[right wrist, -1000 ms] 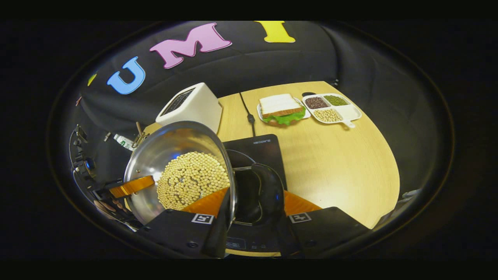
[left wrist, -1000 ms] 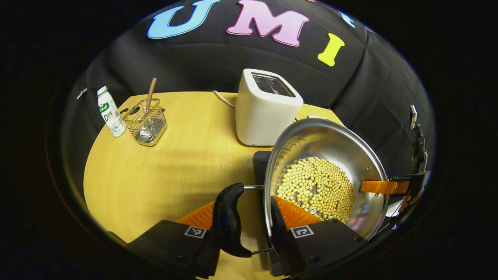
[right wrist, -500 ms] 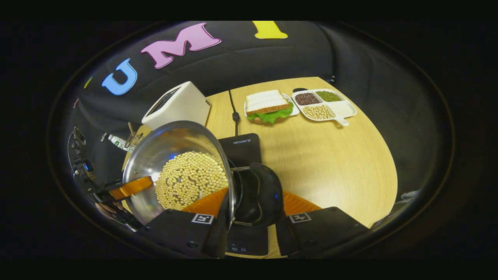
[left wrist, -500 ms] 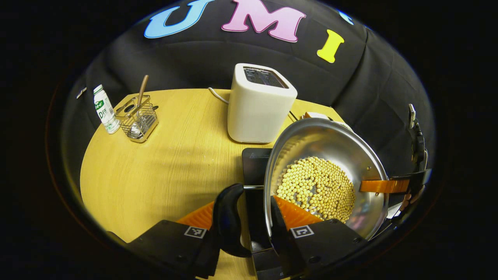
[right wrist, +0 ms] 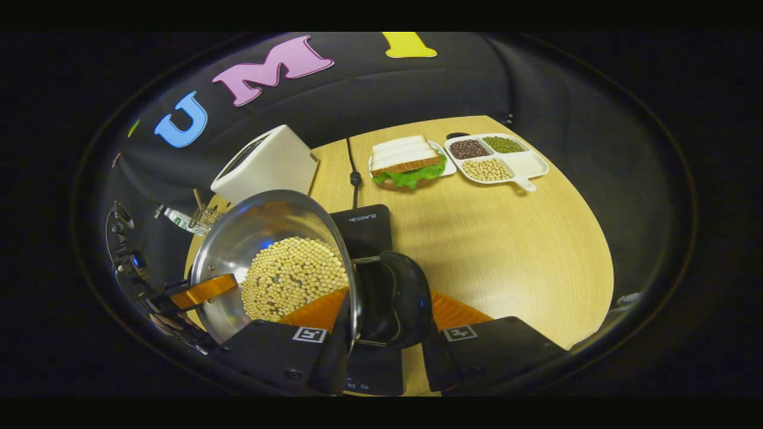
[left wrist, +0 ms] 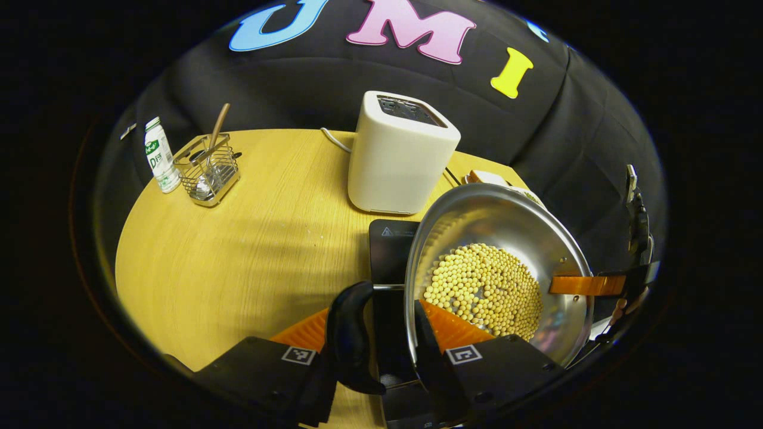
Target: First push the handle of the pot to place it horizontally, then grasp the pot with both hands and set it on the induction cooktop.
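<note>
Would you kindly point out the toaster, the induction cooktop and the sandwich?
toaster (left wrist: pixel 396 167), left gripper view, front face.
induction cooktop (right wrist: pixel 366 229), right gripper view, bare top surface.
sandwich (right wrist: pixel 402 158), right gripper view, top bread slice.

pots: one steel pot (left wrist: pixel 512 226) was there, with two black side handles (left wrist: pixel 349 333), one at each side
beans in the pot: a heap of pale beans (left wrist: pixel 486 289), too many to count
cooktops: one black induction cooktop (left wrist: pixel 390 253)
toasters: one white toaster (left wrist: pixel 400 158)
bottles: one small bottle (left wrist: pixel 157 156)
wire baskets: one wire basket (left wrist: pixel 207 173), with one wooden-handled utensil (left wrist: pixel 218 126) in it
sandwiches: one sandwich (right wrist: pixel 405 159) on one plate (right wrist: pixel 448 167)
divided trays: one white tray (right wrist: pixel 524 165), with three filled compartments
grippers: two, left gripper (left wrist: pixel 381 339) and right gripper (right wrist: pixel 381 333)
</note>
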